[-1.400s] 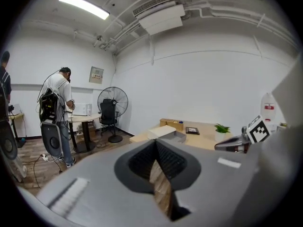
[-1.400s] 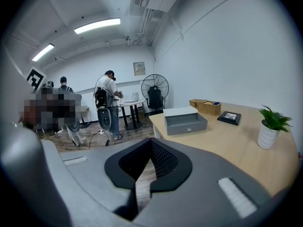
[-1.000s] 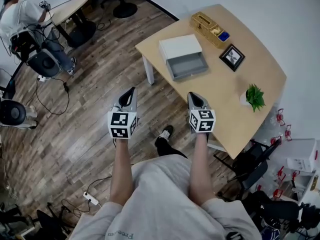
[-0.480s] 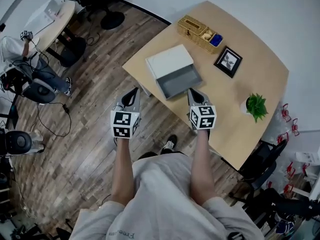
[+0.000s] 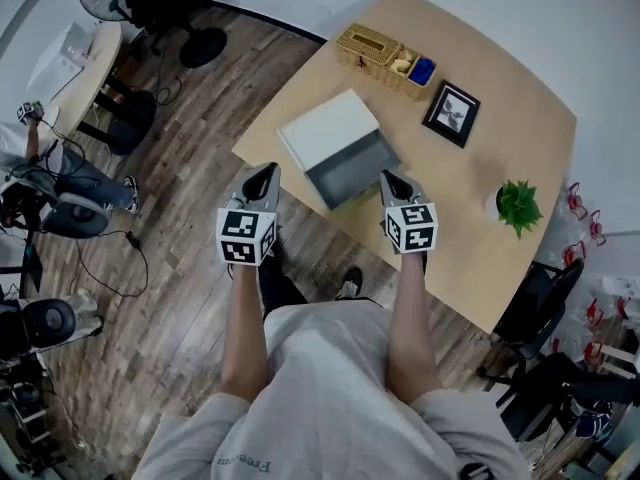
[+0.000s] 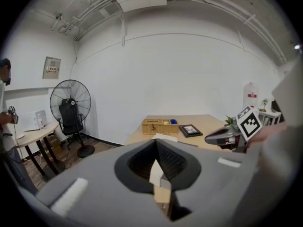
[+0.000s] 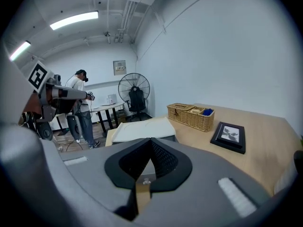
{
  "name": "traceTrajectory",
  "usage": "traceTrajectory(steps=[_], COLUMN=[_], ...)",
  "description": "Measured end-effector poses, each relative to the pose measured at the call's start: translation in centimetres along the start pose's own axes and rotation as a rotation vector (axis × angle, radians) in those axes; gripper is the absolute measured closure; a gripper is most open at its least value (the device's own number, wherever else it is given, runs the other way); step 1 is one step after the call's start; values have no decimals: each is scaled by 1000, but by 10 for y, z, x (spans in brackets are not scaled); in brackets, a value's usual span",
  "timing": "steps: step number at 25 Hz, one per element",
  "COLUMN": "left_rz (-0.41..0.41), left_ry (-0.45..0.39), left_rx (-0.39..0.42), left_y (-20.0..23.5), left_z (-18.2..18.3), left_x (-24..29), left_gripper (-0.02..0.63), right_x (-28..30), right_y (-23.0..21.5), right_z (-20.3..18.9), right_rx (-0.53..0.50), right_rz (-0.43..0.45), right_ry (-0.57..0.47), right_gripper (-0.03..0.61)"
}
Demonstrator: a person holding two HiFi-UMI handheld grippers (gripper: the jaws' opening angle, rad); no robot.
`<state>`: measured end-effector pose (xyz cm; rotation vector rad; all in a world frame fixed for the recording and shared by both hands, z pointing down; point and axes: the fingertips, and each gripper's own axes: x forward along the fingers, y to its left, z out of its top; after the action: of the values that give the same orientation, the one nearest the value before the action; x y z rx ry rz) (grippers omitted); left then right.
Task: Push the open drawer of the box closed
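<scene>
Drawer (image 5: pixel 352 173) of box (image 5: pixel 328 128) open; left hand-held gripper (image 5: pixel 265 173) and right hand-held gripper (image 5: pixel 388 178) closed, empty, near it; push not yet made.

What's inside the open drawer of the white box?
The drawer shows only a bare gray bottom, with nothing lying in it. Its back part is hidden under the white box.

A white box (image 5: pixel 328 133) with its open drawer (image 5: pixel 352 173) is being carried by the wooden desk (image 5: pixel 500 258), just ahead of the left claw (image 5: pixel 265 175) and right claw (image 5: pixel 390 181). Beyond it a wicker basket (image 5: pixel 385 48) and a framed picture (image 5: pixel 451 113) are being borne, and a potted plant (image 5: pixel 518 206) to the right claw's right.
</scene>
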<state>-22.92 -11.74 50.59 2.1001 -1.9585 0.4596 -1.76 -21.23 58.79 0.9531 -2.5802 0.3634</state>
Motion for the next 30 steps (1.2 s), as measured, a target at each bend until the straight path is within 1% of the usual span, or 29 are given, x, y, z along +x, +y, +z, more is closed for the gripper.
traceTrajectory(steps=[2,6,11,14,19,24,27,30], left_rz=[-54,-208,-374,-454,-559,-637,-670,-684], left_ry=[3,50,104,132,207,281,331,376], left_rx=[9,70,104,131,179,216,267,319], left_y=[3,3,6,2,-5,-24,-33,-38], left_z=[2,-1,-8,-15,-38,-66,-82,-94], left_x=[20,65,114,141,166,179,186,190], left_gripper=[561,561,561,561,561,561,561,561], right_x=[8,19,26,31,28,19,16,16], right_y=[-8,-25,-24,-30,-26,-28,-27,-25], right_z=[0,1,-13,-20,-29,-39,-48,-60], right_rx=[-4,41,81,89,129,131,157,166], right_rz=[-30,-112,-182,-215,-239,-259,-272,-267], right_ry=[13,17,50,73,86,100,106,127], right_gripper=[575,577,577,577,577,577,577,577])
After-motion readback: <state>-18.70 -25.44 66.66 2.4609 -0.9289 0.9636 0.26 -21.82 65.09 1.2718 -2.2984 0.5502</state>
